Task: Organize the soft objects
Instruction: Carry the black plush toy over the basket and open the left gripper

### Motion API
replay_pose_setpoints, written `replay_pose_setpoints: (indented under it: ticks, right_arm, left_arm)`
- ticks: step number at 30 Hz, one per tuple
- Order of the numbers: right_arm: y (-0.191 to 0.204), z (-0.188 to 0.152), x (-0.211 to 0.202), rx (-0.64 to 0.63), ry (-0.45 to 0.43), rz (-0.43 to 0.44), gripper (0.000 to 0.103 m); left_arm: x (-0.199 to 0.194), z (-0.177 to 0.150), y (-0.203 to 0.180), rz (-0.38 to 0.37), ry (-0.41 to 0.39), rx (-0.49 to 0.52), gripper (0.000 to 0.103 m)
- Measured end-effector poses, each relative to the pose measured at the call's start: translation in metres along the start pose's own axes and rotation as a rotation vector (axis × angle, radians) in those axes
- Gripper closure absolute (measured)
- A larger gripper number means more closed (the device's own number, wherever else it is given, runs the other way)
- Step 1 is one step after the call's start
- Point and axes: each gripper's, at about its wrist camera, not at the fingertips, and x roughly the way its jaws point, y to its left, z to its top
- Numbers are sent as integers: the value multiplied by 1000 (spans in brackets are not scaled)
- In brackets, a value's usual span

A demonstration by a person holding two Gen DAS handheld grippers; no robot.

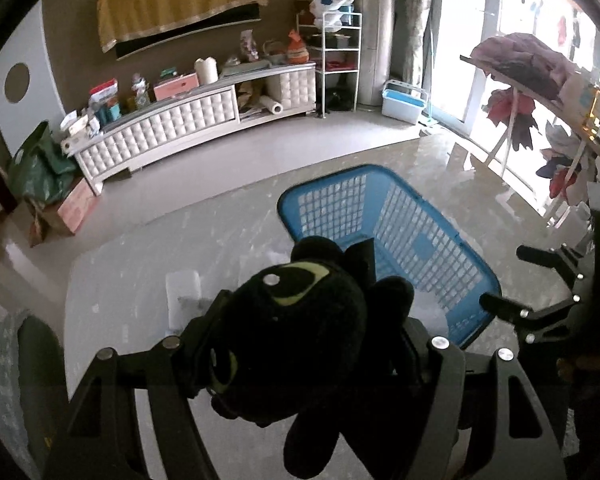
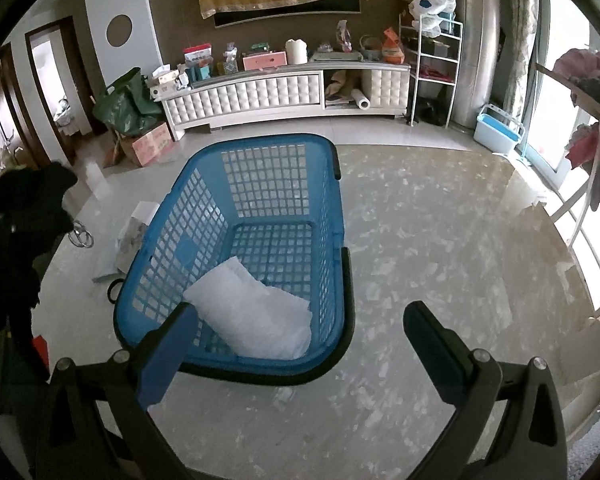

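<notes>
Basket (image 2: 236, 240), blue lattice plastic, holds one white pillow (image 2: 252, 316) at its 6 o'clock end. It sits on a glossy marbled table (image 2: 440, 260); a white quilted TV cabinet (image 2: 260, 92) lines the wall at 12 o'clock. Left gripper (image 1: 300, 328) clamps a black plush toy (image 1: 292, 328), green eyes up, long axis toward the basket. Right gripper (image 2: 300, 352) gapes, holding nothing.

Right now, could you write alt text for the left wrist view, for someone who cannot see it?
The left gripper is shut on a black plush toy with yellow-green eyes, beside a blue plastic laundry basket on a glossy marble-look table. The open right gripper shows at the right edge, with a white tufted TV cabinet along the far wall.
</notes>
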Motion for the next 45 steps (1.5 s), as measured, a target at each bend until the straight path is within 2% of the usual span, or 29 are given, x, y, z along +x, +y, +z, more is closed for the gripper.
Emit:
replay_pose_setpoints:
  ticks: [8,16,28,35,38,45]
  right_arm:
    - [-4,7,5,2,-2,2,0]
    - [-18,14,10,13,3,-16,0]
    - [-41,23,32,67,27,-31,0]
    - [-46,22,42,76,45,-19,0]
    - [-47,22,48,77,61,-18,0]
    - [-47,21,53,79,78,-6,0]
  left_arm:
    - [14,39,-16,-50,-2,50,33]
    - [39,59,-29,-87,26,78,33]
    - [107,81,-39,-134,135,43,33]
    - [159,82,-48,-126,214,32,33]
    - [185,80,-50,-108,270,9,33]
    - [212,76,-54,-73,282,15,32]
